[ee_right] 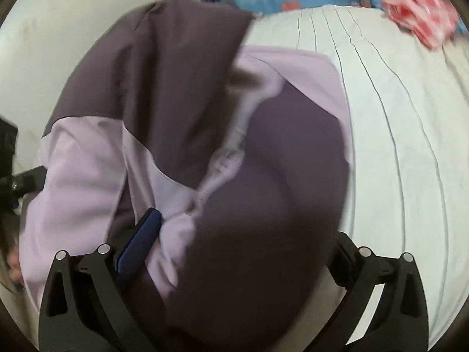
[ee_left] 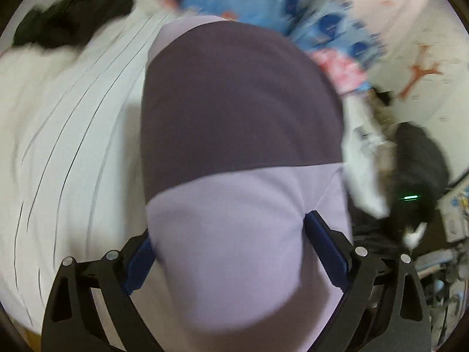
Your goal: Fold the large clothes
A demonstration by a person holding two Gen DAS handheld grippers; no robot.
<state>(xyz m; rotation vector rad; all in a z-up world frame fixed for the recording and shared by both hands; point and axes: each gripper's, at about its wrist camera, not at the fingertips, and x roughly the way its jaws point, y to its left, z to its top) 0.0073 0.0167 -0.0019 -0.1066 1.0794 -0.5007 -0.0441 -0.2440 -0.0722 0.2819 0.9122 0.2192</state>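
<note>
Directly under both claws, the two-tone purple garment (ee_left: 234,152) lies on the white striped sheet (ee_left: 73,146), its long axis running six to twelve o'clock. My left gripper (ee_left: 231,243) stands wide, straddling the lilac end. Whether my right gripper (ee_right: 234,252) grips, I cannot tell: cloth hides one finger.

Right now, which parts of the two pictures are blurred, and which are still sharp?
Left wrist view: heavy motion smear on the blue patterned fabric and clutter at right; the left gripper frame is crisp, and the purple garment is soft. Right wrist view: the garment's folds are smeared, the pink cloth is blurred, and the white sheet lines bend with fisheye distortion.
</note>
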